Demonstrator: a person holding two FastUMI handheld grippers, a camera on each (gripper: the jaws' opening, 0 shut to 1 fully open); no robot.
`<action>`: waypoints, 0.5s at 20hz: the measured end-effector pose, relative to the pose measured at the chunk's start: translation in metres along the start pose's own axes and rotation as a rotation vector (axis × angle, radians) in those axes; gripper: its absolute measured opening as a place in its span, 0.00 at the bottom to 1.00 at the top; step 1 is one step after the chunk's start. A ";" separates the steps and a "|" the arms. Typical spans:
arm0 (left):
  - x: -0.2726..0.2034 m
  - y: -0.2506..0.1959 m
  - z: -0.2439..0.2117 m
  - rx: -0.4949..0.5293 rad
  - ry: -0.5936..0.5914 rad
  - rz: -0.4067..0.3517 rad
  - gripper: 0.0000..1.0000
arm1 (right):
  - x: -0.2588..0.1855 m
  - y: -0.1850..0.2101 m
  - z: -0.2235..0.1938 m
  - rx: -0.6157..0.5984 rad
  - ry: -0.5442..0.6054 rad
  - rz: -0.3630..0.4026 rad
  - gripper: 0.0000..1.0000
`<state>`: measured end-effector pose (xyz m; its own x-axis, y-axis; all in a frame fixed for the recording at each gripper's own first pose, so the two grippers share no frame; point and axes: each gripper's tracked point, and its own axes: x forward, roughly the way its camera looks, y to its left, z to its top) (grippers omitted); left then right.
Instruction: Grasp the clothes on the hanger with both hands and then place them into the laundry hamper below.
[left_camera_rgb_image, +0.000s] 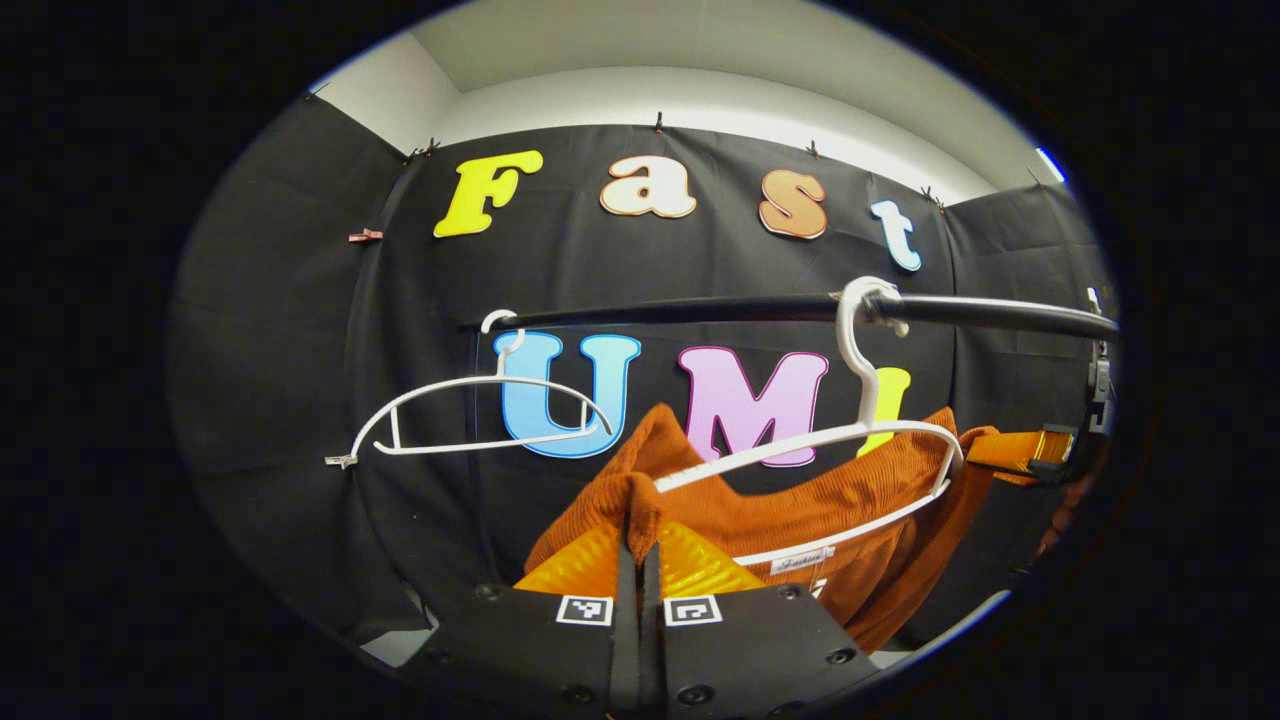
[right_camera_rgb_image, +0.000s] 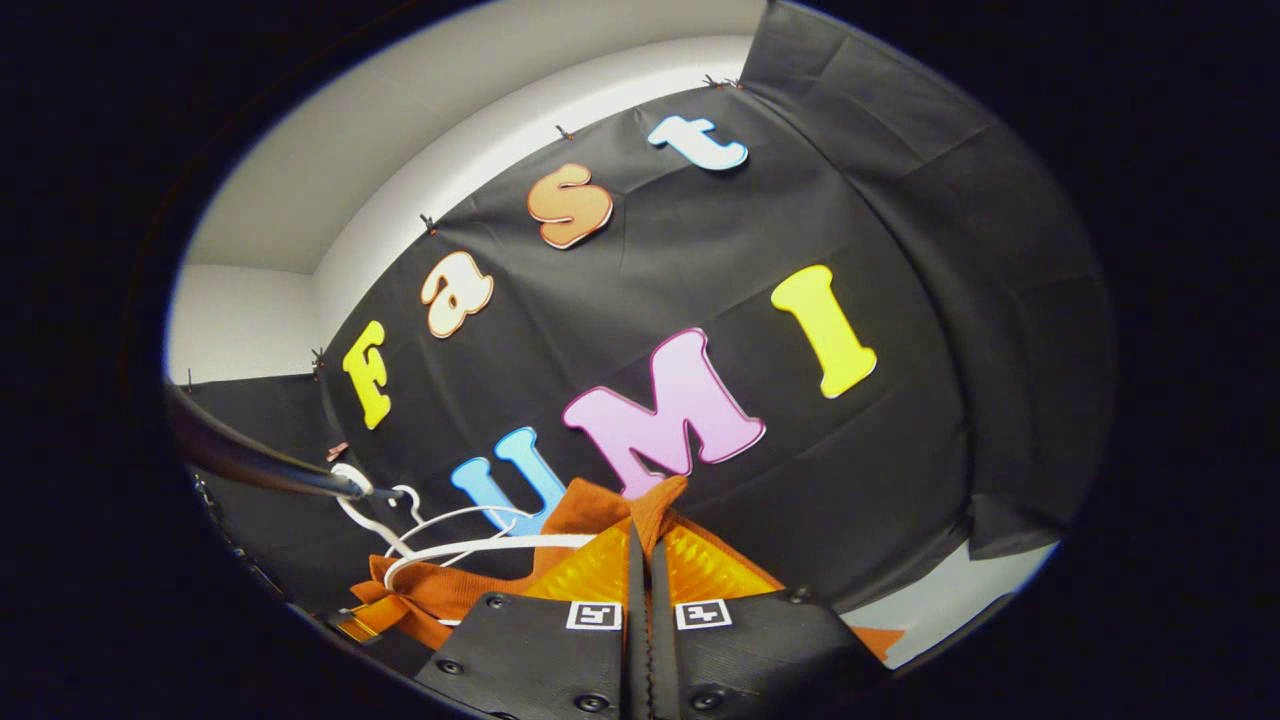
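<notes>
A rust-orange ribbed garment (left_camera_rgb_image: 800, 520) hangs on a white hanger (left_camera_rgb_image: 860, 430) hooked over a dark rail (left_camera_rgb_image: 760, 310). My left gripper (left_camera_rgb_image: 640, 545) is shut on a fold at the garment's left shoulder. In the left gripper view the other gripper (left_camera_rgb_image: 1030, 450) grips the garment's right shoulder at the far right. In the right gripper view my right gripper (right_camera_rgb_image: 642, 535) is shut on a bunch of the orange garment (right_camera_rgb_image: 600, 505), with the white hanger (right_camera_rgb_image: 470, 545) and the rail (right_camera_rgb_image: 260, 465) to its left.
A second, bare white hanger (left_camera_rgb_image: 470, 415) hangs on the rail to the left of the garment. Black cloth walls close the booth behind and on both sides. A pale strip of floor (right_camera_rgb_image: 950, 600) shows low down.
</notes>
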<state>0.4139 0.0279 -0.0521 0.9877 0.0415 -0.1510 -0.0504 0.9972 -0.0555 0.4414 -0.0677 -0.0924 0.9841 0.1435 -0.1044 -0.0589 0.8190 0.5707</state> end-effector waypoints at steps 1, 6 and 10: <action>0.002 0.003 0.001 -0.009 0.006 -0.003 0.06 | 0.003 -0.011 0.002 -0.033 -0.019 -0.040 0.05; 0.002 0.032 -0.003 -0.011 0.037 0.029 0.04 | 0.009 -0.061 -0.039 -0.080 0.049 -0.172 0.06; -0.003 0.060 -0.031 -0.003 0.090 0.067 0.04 | -0.005 -0.067 -0.104 -0.024 0.141 -0.153 0.06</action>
<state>0.4029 0.0861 -0.0856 0.9649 0.1022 -0.2421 -0.1163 0.9922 -0.0449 0.4230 -0.0653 -0.2145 0.9487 0.0916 -0.3025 0.0838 0.8500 0.5201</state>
